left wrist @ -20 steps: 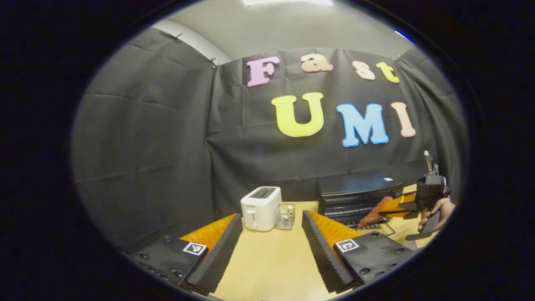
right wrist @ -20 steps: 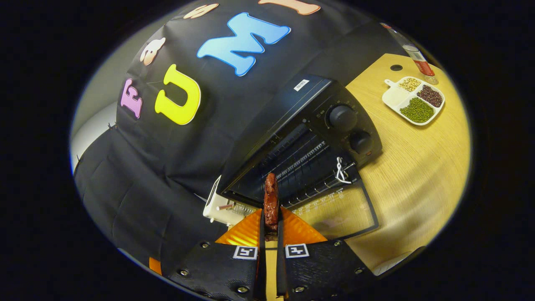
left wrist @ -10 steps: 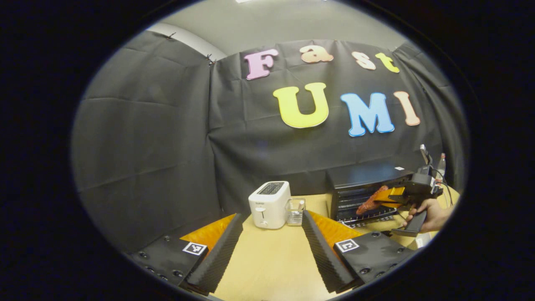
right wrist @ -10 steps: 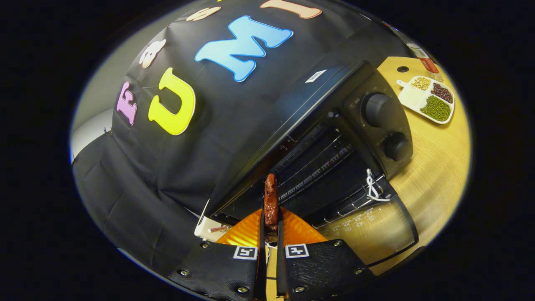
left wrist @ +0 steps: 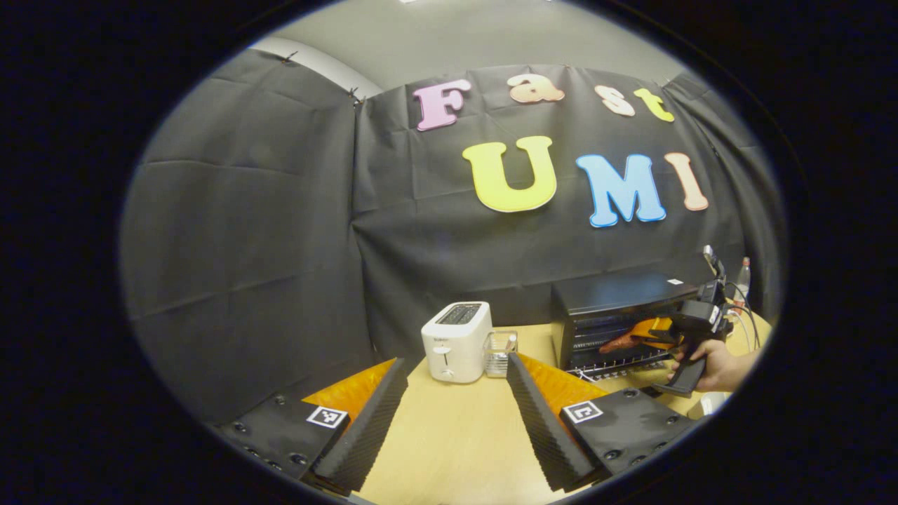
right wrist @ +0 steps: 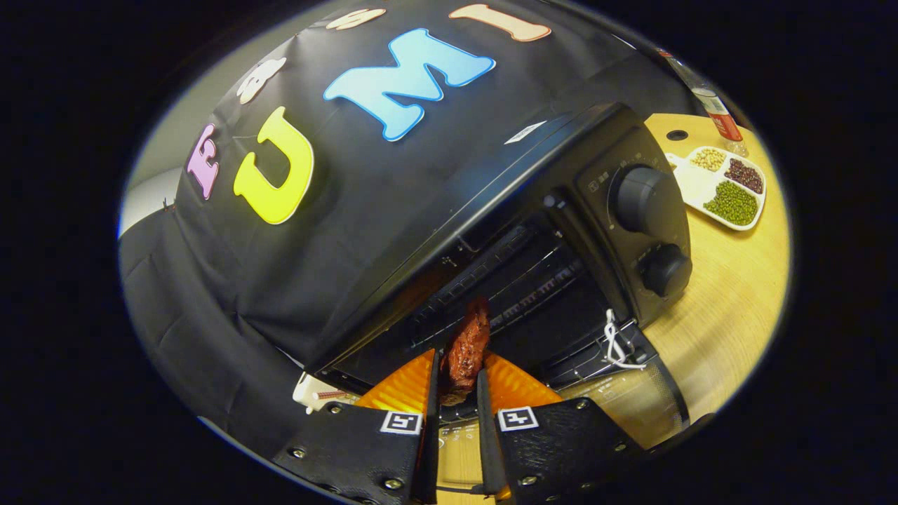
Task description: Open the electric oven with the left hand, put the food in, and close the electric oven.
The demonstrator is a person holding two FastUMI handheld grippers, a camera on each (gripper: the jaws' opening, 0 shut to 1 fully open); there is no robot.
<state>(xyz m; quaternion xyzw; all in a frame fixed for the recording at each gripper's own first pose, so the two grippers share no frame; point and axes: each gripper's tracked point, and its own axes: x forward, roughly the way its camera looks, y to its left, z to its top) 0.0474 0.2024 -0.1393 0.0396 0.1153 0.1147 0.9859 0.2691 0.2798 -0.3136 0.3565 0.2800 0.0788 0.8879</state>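
Where held by its near end between the orange fingers of the right gripper [right wrist: 456, 359], reaches just into the mouth of the electric oven [right wrist: 491, 175]: a red-brown strip of meat [right wrist: 470, 340]. Jaws drawn close together, pinching the strip from both sides. Long axis of the meat running forward from the jaws into the cavity, far end leaning slightly right and hanging above the wire rack [right wrist: 533, 294]. Straight ahead of the jaws, then, lies the landing spot; probably only a short push inward, then a release onto the rack.

Glass oven door [right wrist: 631, 396] folded down flat towards the near side, below and right of the gripper. Two round knobs [right wrist: 642, 200] on the oven's right panel. Farther right on the wooden table [right wrist: 729, 280], a white divided tray of beans [right wrist: 726, 186].

Well apart to the left, hanging above the table with jaws spread wide and nothing between them: the left gripper [left wrist: 456, 361]. Beyond it, a white toaster [left wrist: 456, 340] with a small clear container [left wrist: 499, 351] just beside it. At far right, a hand [left wrist: 715, 365] on the right gripper's grip. Clearly the nearer to the oven: the right gripper; the door, by the task, left for the other one.
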